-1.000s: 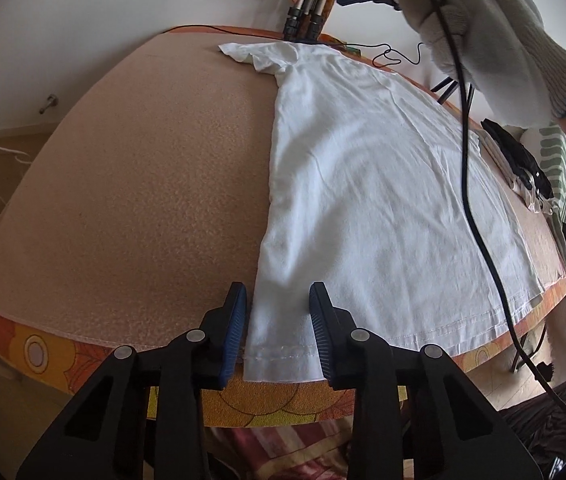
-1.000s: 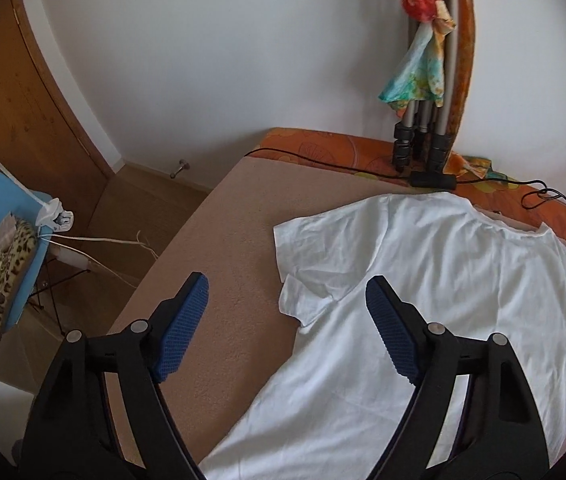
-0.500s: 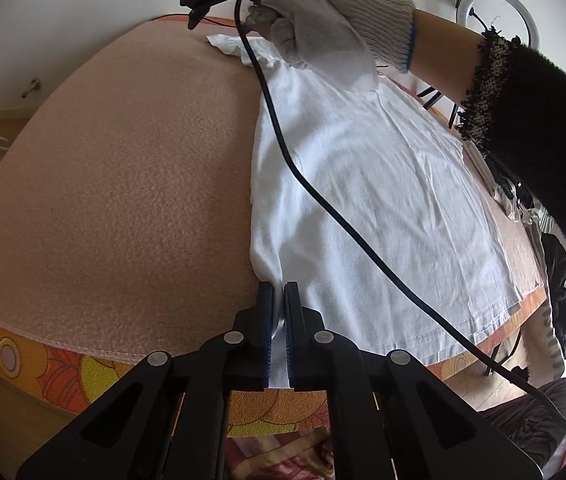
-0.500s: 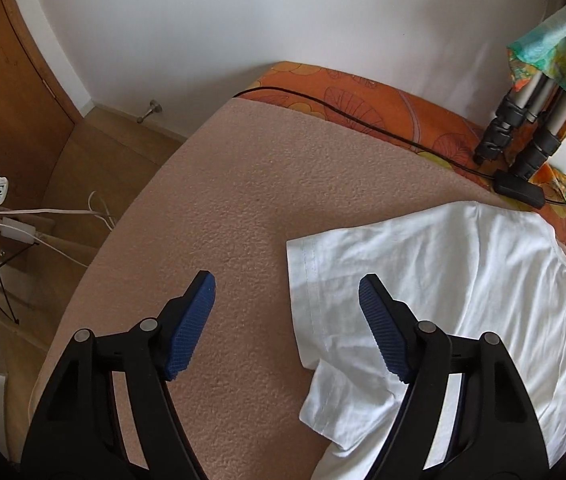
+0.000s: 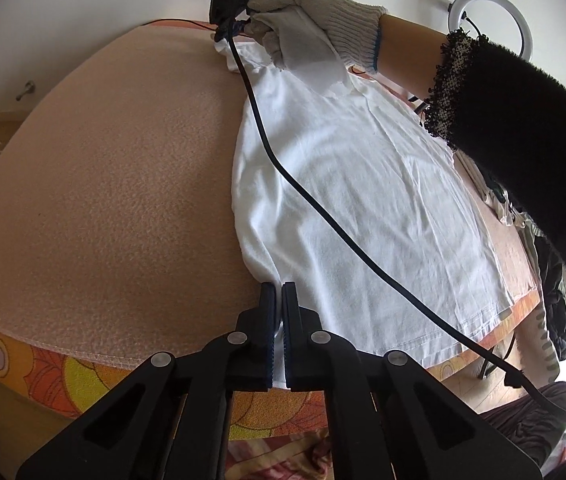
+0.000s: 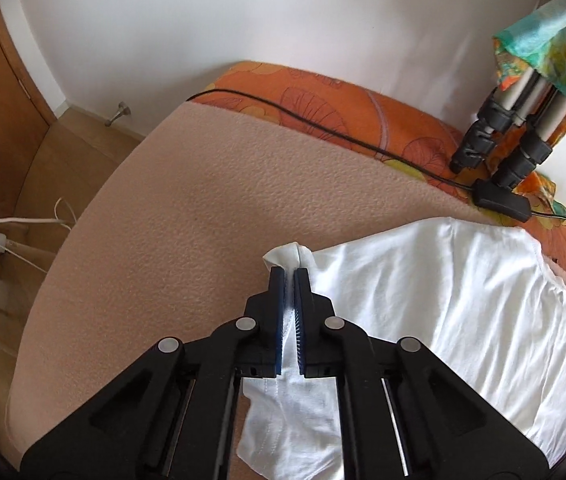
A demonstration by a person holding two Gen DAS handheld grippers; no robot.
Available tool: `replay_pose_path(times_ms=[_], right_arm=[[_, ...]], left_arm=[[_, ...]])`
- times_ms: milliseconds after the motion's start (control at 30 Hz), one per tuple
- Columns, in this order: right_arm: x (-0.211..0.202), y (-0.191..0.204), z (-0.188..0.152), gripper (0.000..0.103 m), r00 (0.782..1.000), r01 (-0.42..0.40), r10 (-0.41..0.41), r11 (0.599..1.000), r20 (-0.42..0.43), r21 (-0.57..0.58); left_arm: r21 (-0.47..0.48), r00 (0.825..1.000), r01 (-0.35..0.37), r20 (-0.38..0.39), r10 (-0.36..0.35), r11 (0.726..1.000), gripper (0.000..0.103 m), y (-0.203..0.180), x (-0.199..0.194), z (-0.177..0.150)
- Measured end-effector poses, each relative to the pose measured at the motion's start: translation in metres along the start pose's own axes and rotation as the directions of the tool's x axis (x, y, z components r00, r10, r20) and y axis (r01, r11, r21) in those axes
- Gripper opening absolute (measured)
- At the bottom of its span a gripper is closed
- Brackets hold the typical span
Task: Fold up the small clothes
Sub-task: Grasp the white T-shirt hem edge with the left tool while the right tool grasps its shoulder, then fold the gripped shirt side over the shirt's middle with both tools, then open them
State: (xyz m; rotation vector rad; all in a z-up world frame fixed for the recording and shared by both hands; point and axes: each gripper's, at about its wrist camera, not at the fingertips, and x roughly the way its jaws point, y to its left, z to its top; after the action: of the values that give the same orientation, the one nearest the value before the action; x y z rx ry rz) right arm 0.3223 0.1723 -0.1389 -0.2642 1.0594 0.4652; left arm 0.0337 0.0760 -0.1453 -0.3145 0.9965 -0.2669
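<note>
A white T-shirt (image 5: 363, 184) lies flat on a tan mat (image 5: 103, 184). My left gripper (image 5: 277, 286) is shut on the shirt's bottom hem corner near the mat's front edge. My right gripper (image 6: 289, 274) is shut on the shirt's sleeve (image 6: 295, 256), which bunches up between the blue pads. In the left wrist view the gloved right hand (image 5: 303, 28) holds that gripper at the far sleeve, its black cable (image 5: 323, 216) trailing across the shirt. The rest of the shirt (image 6: 463, 304) spreads to the right.
An orange flowered cover (image 6: 323, 92) edges the mat. Tripod legs (image 6: 503, 140) with a colourful cloth and a black cable (image 6: 303, 120) stand at the far edge by the wall. Dark clothes (image 5: 559, 304) lie at the right. Wooden floor and white cords (image 6: 15, 224) are at the left.
My left gripper closed on the hem corner a second ago and still holds it. My right gripper came down to the sleeve and closed on it, lifting the sleeve edge slightly.
</note>
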Motion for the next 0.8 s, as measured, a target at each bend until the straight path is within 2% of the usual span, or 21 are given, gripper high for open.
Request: replay_pose_path(times_ms=[67, 267, 500, 633, 800], right_arm=[[-0.009, -0.009, 0.004, 0.005, 0.999, -0.024, 0.024, 0.999, 0.024, 0.024], [-0.048, -0.039, 0.006, 0.005, 0.993, -0.033, 0.025, 0.997, 0.119, 0.067], [-0.086, -0.099, -0.018, 0.005, 0.982, -0.016, -0.011, 0.990, 0.187, 0.141], [-0.094, -0.136, -0.040, 0.005, 0.980, 0.022, -0.059, 0.982, 0.192, 0.189], [-0.089, -0.177, -0.068, 0.005, 0.982, 0.072, -0.111, 0.968, 0.154, 0.242]], left_arm=[[0.018, 1.000, 0.001, 0.013, -0.002, 1.000, 0.002, -0.008, -0.001, 0.002], [0.086, 0.998, 0.015, 0.055, -0.020, 0.996, 0.002, -0.035, -0.009, 0.005], [0.197, 0.996, 0.061, 0.054, -0.073, 0.978, 0.002, -0.078, -0.008, 0.006], [0.232, 0.996, 0.080, 0.013, -0.085, 0.969, 0.002, -0.095, 0.005, 0.003], [0.267, 0.995, 0.097, -0.035, -0.091, 0.959, 0.002, -0.111, 0.021, -0.001]])
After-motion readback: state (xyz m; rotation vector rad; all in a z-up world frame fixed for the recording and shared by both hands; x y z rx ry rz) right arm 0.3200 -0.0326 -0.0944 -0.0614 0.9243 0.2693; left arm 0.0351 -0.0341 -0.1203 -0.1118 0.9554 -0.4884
